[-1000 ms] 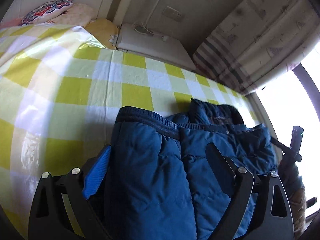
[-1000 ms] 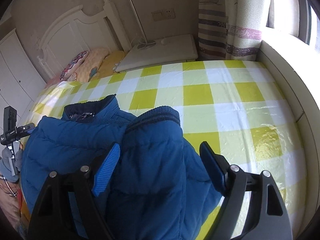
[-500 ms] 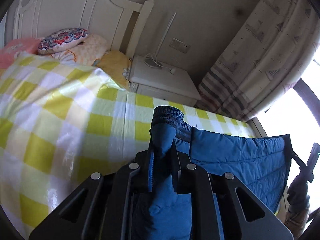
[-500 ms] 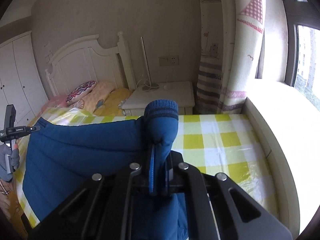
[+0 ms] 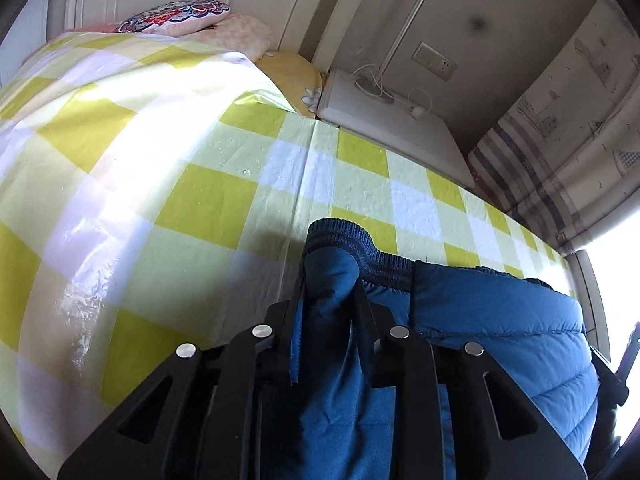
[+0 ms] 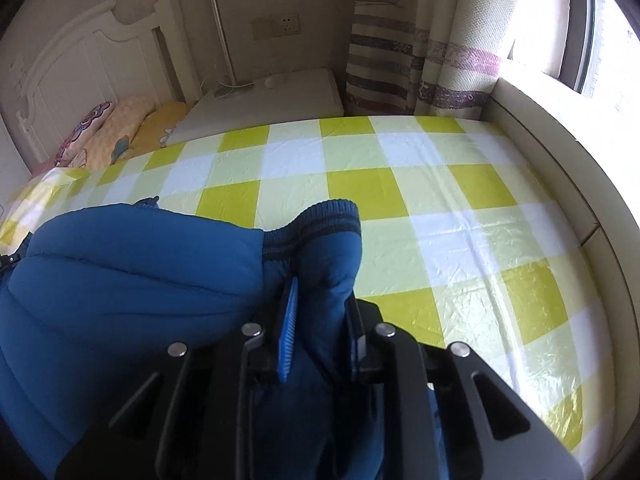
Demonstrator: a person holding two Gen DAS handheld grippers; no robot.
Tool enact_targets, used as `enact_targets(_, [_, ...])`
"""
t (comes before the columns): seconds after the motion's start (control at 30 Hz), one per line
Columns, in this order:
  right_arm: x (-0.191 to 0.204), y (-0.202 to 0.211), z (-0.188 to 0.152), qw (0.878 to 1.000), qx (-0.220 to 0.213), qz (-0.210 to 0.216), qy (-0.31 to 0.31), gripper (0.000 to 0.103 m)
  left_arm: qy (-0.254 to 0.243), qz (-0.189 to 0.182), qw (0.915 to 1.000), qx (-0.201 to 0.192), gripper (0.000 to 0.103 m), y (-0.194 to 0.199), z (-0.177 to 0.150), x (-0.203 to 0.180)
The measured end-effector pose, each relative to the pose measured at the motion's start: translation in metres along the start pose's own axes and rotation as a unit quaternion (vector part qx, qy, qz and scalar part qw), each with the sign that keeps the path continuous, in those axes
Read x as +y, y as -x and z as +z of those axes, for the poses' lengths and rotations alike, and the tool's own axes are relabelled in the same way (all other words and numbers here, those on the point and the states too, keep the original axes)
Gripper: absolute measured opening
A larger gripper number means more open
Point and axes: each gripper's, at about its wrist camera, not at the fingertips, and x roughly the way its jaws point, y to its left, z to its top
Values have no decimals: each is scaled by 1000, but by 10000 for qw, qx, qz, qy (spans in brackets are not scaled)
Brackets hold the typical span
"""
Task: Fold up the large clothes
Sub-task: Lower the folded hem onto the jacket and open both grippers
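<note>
A blue padded jacket (image 5: 492, 320) with a dark ribbed hem lies low over the yellow-and-white checked bed cover (image 5: 168, 184). My left gripper (image 5: 328, 300) is shut on the hem's left corner, which bunches up between the fingers. In the right wrist view my right gripper (image 6: 320, 296) is shut on the hem's right corner, and the jacket (image 6: 132, 276) spreads away to the left over the bed cover (image 6: 400, 184). The ribbed hem (image 6: 316, 220) stands up just ahead of the fingers.
A white nightstand (image 5: 392, 128) with a lamp pole and cables stands at the bed's far side, next to striped curtains (image 6: 392, 60). Pillows (image 5: 180, 16) lie against the white headboard. A window ledge (image 6: 560, 144) runs along the right.
Both grippers closed on the jacket's hem corners and lifted it up; now they have come down and forward, and the jacket is low over the bed again.
</note>
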Motion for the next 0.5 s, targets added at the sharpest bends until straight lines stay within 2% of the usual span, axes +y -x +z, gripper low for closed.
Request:
enact_targets(0.07, [-4, 0, 0, 10000, 6, -5, -79, 27, -17, 33, 10000, -16, 30, 0, -2, 0])
enact_targets(0.13, [-11, 1, -1, 9997, 88, -87, -231, 52, 66, -115, 9999, 94, 32, -1, -1, 4])
enact_targets(0.17, [-17, 4, -2, 9993, 154, 15, -347, 58, 201, -297, 9992, 183, 34, 0, -1, 8])
enact_targets(0.2, [-26, 12, -2, 9982, 195, 296, -484, 64, 330, -439, 9982, 233, 35, 0, 0, 13])
enact_targets(0.27, [-41, 36, -4, 9948, 14, 721, -721, 65, 507, -813, 9953, 118, 36, 17, 1, 26])
enact_targets(0.3, [-51, 56, -8, 9916, -156, 978, -827, 66, 513, -957, 9940, -95, 40, 37, 0, 35])
enact_targets(0.33, [-57, 70, -13, 9894, -257, 1143, -860, 72, 439, -988, 9938, -258, 64, 56, -3, 42])
enact_targets(0.4, [-72, 103, -32, 9861, -447, 1386, -795, 76, 199, -996, 9930, -599, 96, 98, -17, 56])
enact_targets(0.43, [-80, 121, -50, 9853, -538, 1469, -691, 77, 49, -1063, 9913, -777, 96, 121, -31, 64])
enact_targets(0.5, [-90, 151, -91, 9835, -609, 1630, -497, 78, -279, -1184, 9901, -696, 96, 149, -63, 73])
